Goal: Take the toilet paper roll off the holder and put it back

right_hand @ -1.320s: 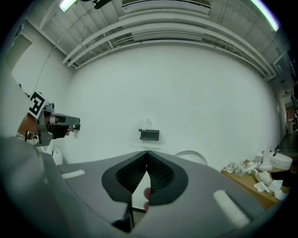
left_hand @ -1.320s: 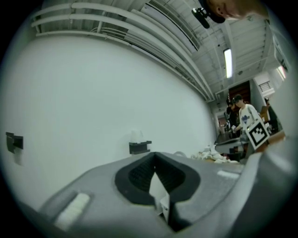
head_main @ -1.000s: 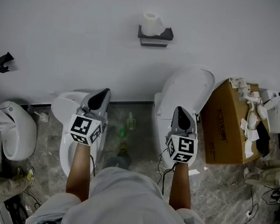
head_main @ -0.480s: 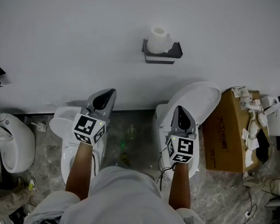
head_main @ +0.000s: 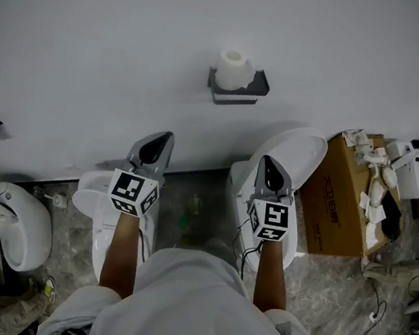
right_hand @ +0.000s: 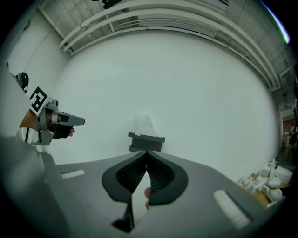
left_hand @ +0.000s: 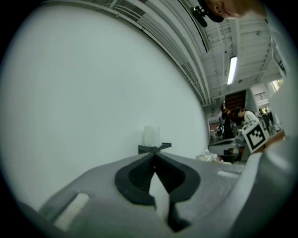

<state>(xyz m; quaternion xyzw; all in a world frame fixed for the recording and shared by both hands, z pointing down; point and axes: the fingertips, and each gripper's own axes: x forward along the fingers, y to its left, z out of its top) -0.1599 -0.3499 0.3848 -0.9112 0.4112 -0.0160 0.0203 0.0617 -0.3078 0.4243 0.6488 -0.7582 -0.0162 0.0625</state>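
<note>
The brown box [head_main: 340,204], off to the right of the right gripper [head_main: 268,164], has dark print that is too small to read. The left gripper [head_main: 161,139] and the right one both have their jaws pressed together, with nothing in them. The toilet paper roll [head_main: 233,66] stands on its holder [head_main: 239,93] on the wall. It is ahead of the jaws and well apart from them. A second ago it was farther ahead.

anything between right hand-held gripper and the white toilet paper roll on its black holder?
Nothing: right gripper view shows a bare stretch from right hand-held gripper to white toilet paper roll.
</note>
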